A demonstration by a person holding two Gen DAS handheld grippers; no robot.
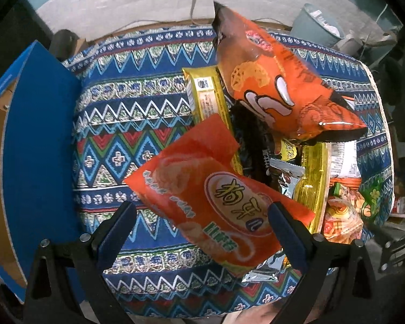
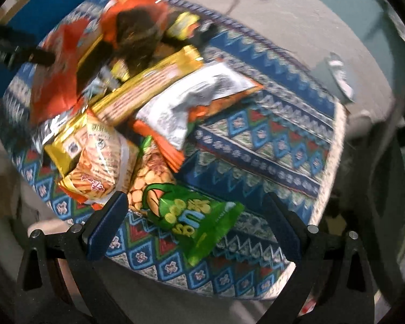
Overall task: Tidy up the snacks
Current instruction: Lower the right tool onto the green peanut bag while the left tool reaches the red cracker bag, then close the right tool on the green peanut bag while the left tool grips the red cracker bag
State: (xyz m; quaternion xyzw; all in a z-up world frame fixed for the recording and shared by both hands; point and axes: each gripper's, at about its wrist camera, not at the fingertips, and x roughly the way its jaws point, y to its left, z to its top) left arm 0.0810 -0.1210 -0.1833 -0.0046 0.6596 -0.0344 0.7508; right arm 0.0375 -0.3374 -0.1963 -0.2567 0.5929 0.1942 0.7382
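In the left wrist view my left gripper (image 1: 202,228) is open, its fingers wide apart on either side of a flat orange snack bag (image 1: 216,202) lying on the patterned tablecloth (image 1: 137,124). Behind it a puffed orange bag (image 1: 278,81) leans on top of a pile with a yellow packet (image 1: 208,94). In the blurred right wrist view my right gripper (image 2: 195,225) is open above a green snack bag (image 2: 197,221), which lies between the fingers without being pinched. Beside the green bag sit a noodle-print orange bag (image 2: 100,159), a long gold packet (image 2: 148,81) and a white-and-orange bag (image 2: 186,102).
A blue cardboard box (image 1: 40,148) stands open at the table's left side. A pale bin (image 1: 321,24) and cables sit behind the table at the right. The cloth's right part (image 2: 270,140) is bare. A black tool, probably the other gripper (image 2: 21,52), shows at the upper left.
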